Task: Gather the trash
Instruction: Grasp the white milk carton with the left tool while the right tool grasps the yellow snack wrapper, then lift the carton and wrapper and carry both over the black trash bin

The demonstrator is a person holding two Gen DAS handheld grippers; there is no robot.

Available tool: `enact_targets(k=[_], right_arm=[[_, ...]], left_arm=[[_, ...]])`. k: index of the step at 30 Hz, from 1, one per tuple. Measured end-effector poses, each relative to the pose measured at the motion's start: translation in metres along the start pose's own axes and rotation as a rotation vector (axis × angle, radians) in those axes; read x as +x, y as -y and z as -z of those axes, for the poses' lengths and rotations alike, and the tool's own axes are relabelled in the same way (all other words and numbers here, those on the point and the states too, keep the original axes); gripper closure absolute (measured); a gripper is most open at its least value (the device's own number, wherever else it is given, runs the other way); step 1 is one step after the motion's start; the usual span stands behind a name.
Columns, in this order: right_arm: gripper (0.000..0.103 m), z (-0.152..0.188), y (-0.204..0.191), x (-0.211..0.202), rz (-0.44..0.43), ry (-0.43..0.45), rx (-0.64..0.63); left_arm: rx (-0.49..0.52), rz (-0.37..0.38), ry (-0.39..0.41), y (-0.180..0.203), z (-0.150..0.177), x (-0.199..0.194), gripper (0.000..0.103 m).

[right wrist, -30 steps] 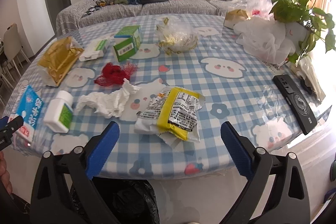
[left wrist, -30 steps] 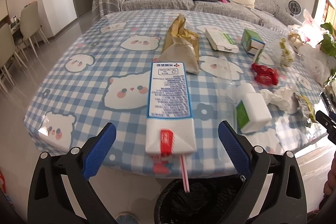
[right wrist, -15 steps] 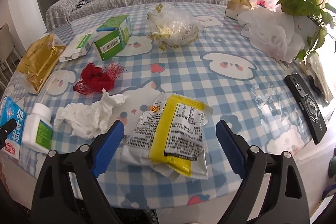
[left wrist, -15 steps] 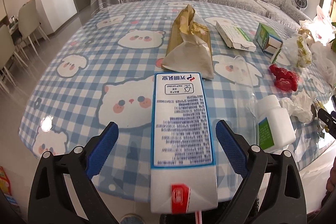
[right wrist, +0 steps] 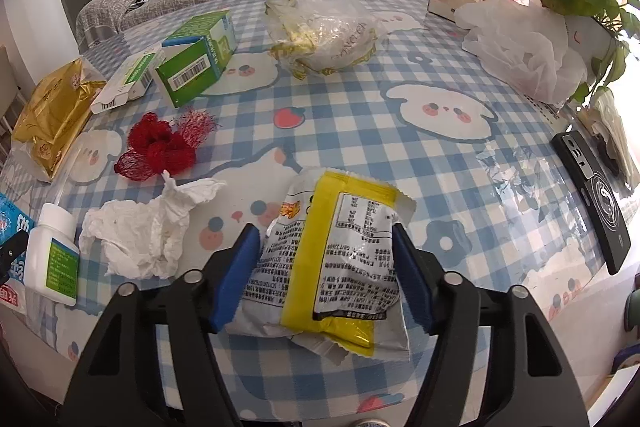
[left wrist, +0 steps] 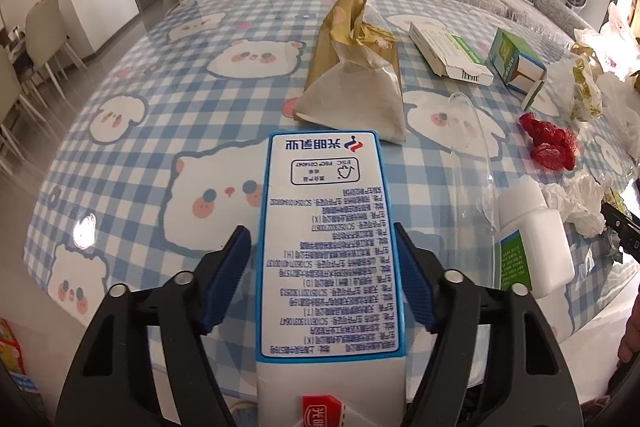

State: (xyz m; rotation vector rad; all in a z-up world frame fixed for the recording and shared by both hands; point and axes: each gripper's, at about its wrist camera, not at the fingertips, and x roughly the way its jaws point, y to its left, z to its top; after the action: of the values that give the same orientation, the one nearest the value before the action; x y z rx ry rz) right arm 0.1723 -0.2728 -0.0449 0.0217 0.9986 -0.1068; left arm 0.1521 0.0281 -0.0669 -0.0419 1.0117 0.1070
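- In the left wrist view, the milk carton (left wrist: pixel 326 243) lies flat on the checked surface (left wrist: pixel 132 187), its long axis running from 12 to 6 o'clock and its gabled, red-tabbed end hanging over the near rim. We judge it stiff-walled, most likely drained and light, with a smooth printed skin that could slip; the narrow side walls at mid-length, where we already are, look the firmest place to pinch, since the flat faces would probably buckle.
- The left gripper (left wrist: pixel 322 253) straddles that carton, blue pads at its 9 and 3 o'clock. Our jaws have just been closing with the carton between them. The 3 o'clock pad sits against the carton's edge; at the 9 o'clock pad a thin strip of surface seems to show, so we read this as half-closed and not yet clamped.
- In the right wrist view, the yellow and silver snack wrapper (right wrist: pixel 332 259) lies crumpled near the front rim, at 3 o'clock from the crumpled tissue (right wrist: pixel 148 231). It should be feather-light, soft, crinkly and slick; it will collapse rather than resist, so we would gather its bulk across the middle.
- The right gripper (right wrist: pixel 326 255) brackets the wrapper. Those jaws have likewise just been closing, and both pads now meet its creased edges. We take this for a first, light hold; whether it is firm enough to lift we cannot tell.
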Motion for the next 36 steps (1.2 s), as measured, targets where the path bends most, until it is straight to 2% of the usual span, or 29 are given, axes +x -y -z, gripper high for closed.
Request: enact_targets(k=[4,9,13,18,36], right_arm=[[0.050,-0.001,0.003,0.001,0.005,-0.005,0.008],[0.056,-0.001,0.005,0.001,-0.004,-0.013,0.019],[0.067,0.001,0.003,0.000,-0.008,-0.007,0.008],[0.074,0.002,0.002,-0.003,-0.023,-0.002,0.008],[0.075,0.019,0.004,-0.044,-0.041,0.061,0.018]], left_arm=[[0.001,0.011,-0.022,0.001,0.000,0.004,0.049],[0.003,0.012,-0.007,0.002,0.002,0.002,0.061],[0.004,0.014,-0.005,-0.001,0.005,-0.001,0.062],[0.008,0.017,-0.005,-0.002,0.011,-0.006,0.062],[0.019,0.046,0.042,0.000,0.034,-0.047,0.062]])
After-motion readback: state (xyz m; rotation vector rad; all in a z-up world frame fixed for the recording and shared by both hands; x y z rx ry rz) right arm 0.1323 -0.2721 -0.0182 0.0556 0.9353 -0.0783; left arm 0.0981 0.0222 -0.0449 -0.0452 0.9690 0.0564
